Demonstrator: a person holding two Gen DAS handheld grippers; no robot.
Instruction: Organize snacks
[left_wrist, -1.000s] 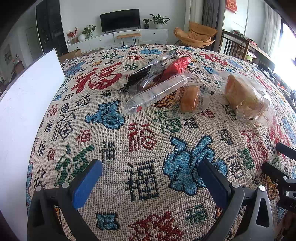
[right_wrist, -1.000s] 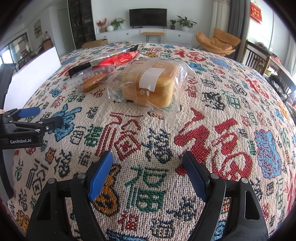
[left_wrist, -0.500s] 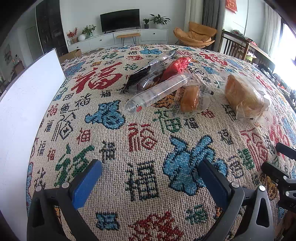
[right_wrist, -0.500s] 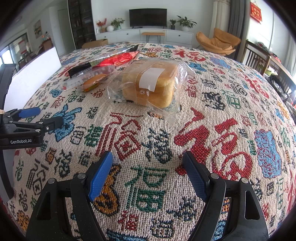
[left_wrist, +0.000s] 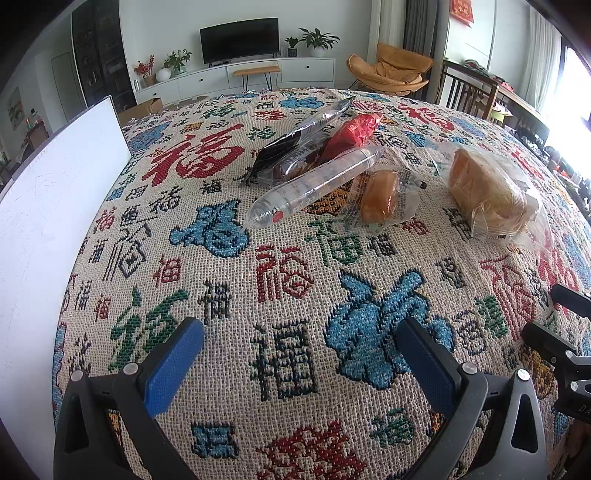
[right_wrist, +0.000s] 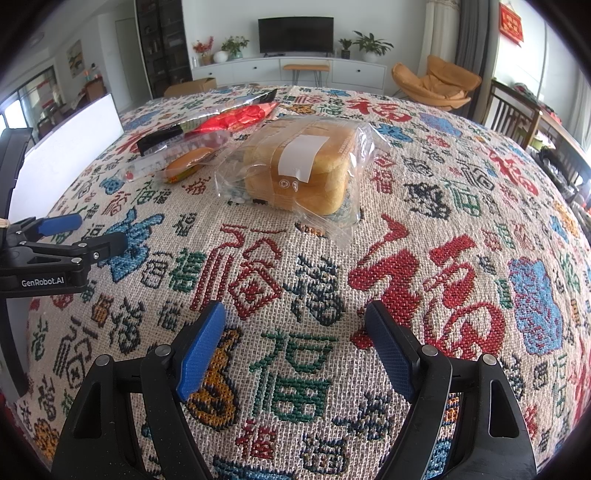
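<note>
Several snacks lie on the patterned tablecloth (left_wrist: 280, 280). A clear plastic tube pack (left_wrist: 314, 184) lies diagonally, with a small bun in a wrapper (left_wrist: 380, 195) to its right. Behind them are a red packet (left_wrist: 351, 136) and a dark-ended clear packet (left_wrist: 295, 147). A bag of bread rolls (left_wrist: 491, 195) lies at the right, and also shows in the right wrist view (right_wrist: 299, 166). My left gripper (left_wrist: 299, 354) is open and empty, well short of the snacks. My right gripper (right_wrist: 295, 343) is open and empty in front of the bread bag.
A white board or box wall (left_wrist: 48, 206) stands along the table's left edge, also in the right wrist view (right_wrist: 66, 147). The left gripper (right_wrist: 77, 240) shows at the left of the right wrist view. Chairs (left_wrist: 465, 88) and a TV cabinet stand beyond the table.
</note>
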